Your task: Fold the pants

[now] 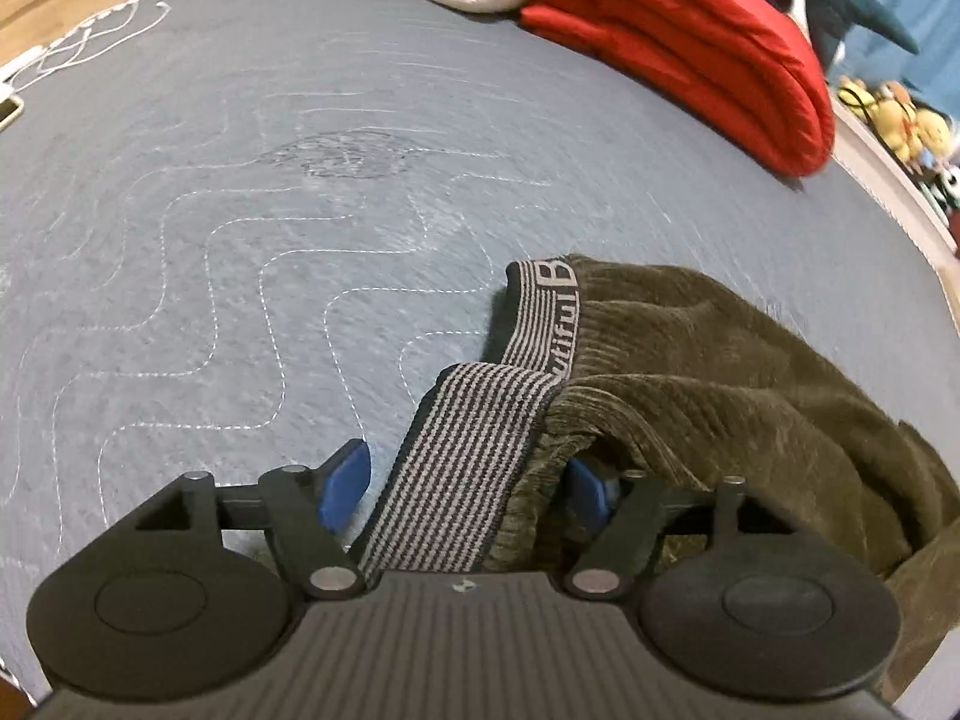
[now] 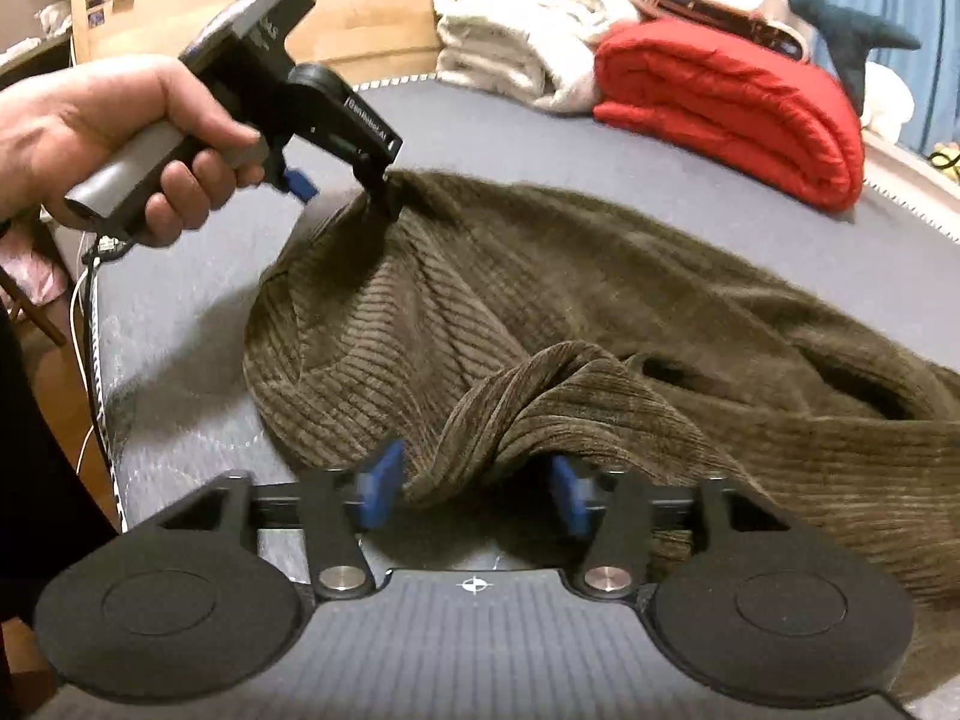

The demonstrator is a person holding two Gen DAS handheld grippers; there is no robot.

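Note:
Olive corduroy pants (image 2: 540, 312) lie bunched on a blue-grey quilted bed (image 1: 240, 240). Their striped grey elastic waistband (image 1: 462, 480) runs between the jaws of my left gripper (image 1: 465, 489), which stand wide apart with the band loose between them. The pants also show to the right in the left wrist view (image 1: 720, 372). My right gripper (image 2: 474, 489) stands wide with a raised fold of corduroy between its blue pads (image 2: 381, 489). In the right wrist view the left gripper (image 2: 342, 186) sits at the far edge of the pants, held by a hand (image 2: 120, 138).
A folded red blanket (image 2: 732, 108) and folded white towels (image 2: 522, 24) lie at the far side of the bed. A white cable (image 1: 90, 42) and a phone (image 1: 9, 111) lie at the far left edge. Plush toys (image 1: 894, 114) sit beyond the right edge.

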